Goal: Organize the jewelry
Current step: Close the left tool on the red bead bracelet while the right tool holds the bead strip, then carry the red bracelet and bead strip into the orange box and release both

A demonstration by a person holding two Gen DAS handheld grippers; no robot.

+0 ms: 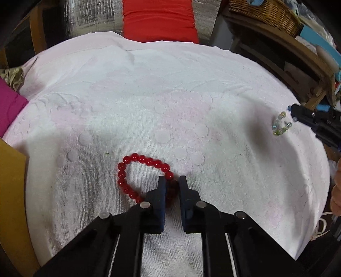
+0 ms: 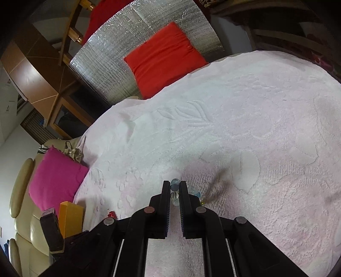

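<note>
Left wrist view: the left gripper (image 1: pixel 172 183) was clenched on the near side of one red bracelet (image 1: pixel 136 172), a few beads pinched between its pads while the rest of the loop lay on the white towel (image 1: pixel 170 95). The grip took only the edge of the string, so a lift could have let the round beads roll out of the pads, or the loop could have dragged on the terry pile and stretched its cord. At the right edge the right gripper (image 1: pixel 291 116) held one clear bracelet (image 1: pixel 281 123), which hung free above the towel; a jolt there could have swung it loose. Counted here: one red bracelet, one clear bracelet, two grippers, one red cushion (image 1: pixel 158 20), one pink cushion (image 1: pixel 9 106), one basket (image 1: pixel 266 12).

Right wrist view: the right gripper (image 2: pixel 175 185) was closed on the clear bracelet (image 2: pixel 175 189), with two or three glassy beads showing between the jaws and more spilling out to the right. Smooth beads in a narrow pinch looked likely to slip, and a dropped piece would have been hard to spot against the pale towel (image 2: pixel 234 117). No tray or box for the jewelry showed in this view, so I could not tell where either piece belonged. Counted here: one clear bracelet, one red cushion (image 2: pixel 164 57), one pink cushion (image 2: pixel 55 181), and a glimpse of red beads at the lower left.
</note>
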